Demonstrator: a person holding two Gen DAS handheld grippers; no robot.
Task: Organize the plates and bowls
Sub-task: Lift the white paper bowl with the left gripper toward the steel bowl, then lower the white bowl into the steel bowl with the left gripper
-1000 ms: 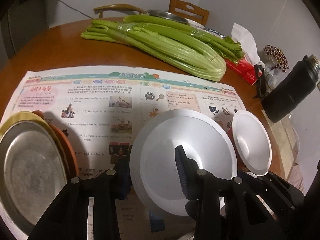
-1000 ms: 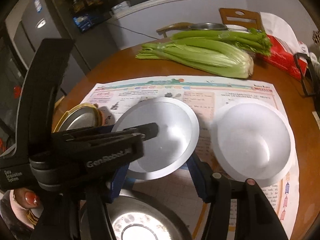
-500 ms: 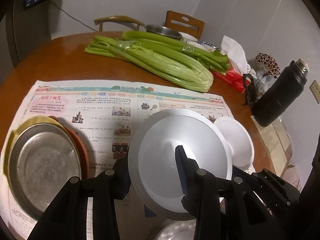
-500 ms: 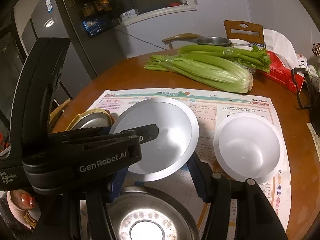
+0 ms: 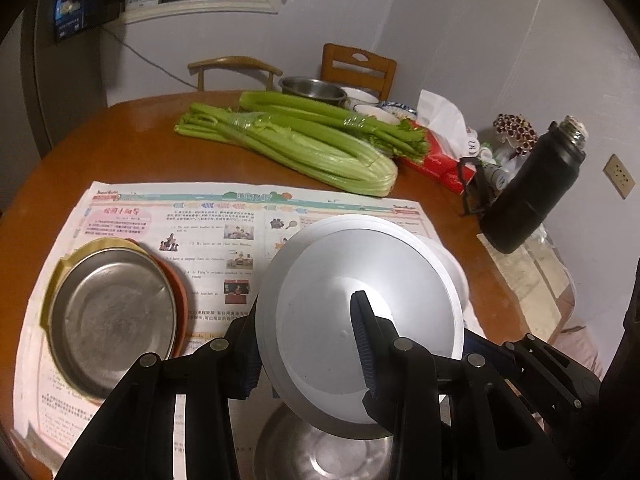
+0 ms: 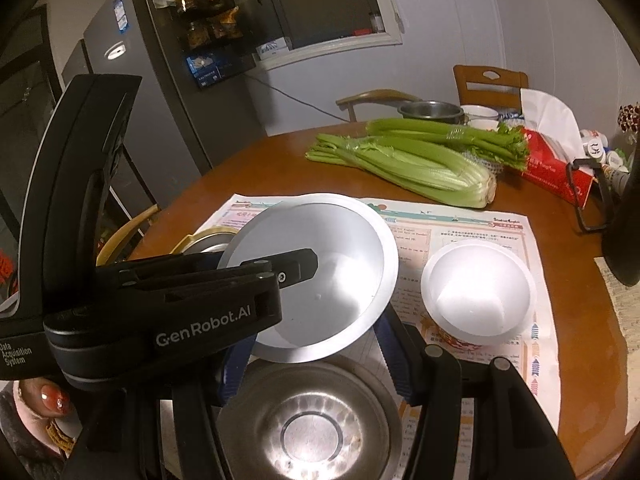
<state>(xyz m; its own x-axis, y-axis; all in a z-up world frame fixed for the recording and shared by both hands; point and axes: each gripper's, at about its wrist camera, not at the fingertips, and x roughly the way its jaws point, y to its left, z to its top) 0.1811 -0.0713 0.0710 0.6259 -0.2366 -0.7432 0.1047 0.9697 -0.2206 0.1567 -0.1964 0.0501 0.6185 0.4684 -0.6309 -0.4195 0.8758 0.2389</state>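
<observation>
Round wooden table (image 5: 132,148) carries a printed newspaper (image 5: 208,224) spread flat on its near half. Two celery bunches (image 5: 304,144) lie side by side beyond the paper, wrapped in clear film. A red tissue box (image 5: 440,164) sits just beside the celery's leafy end, tissue protruding. A black flask (image 5: 536,192) stands near the right edge. Two wooden chairs (image 5: 356,68) stand behind the table. A fridge (image 6: 160,112) stands at left, jars on top.

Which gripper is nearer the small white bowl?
Right. The small white bowl sits just ahead of the right gripper; the left gripper, clamping the large white bowl, is farther left.
</observation>
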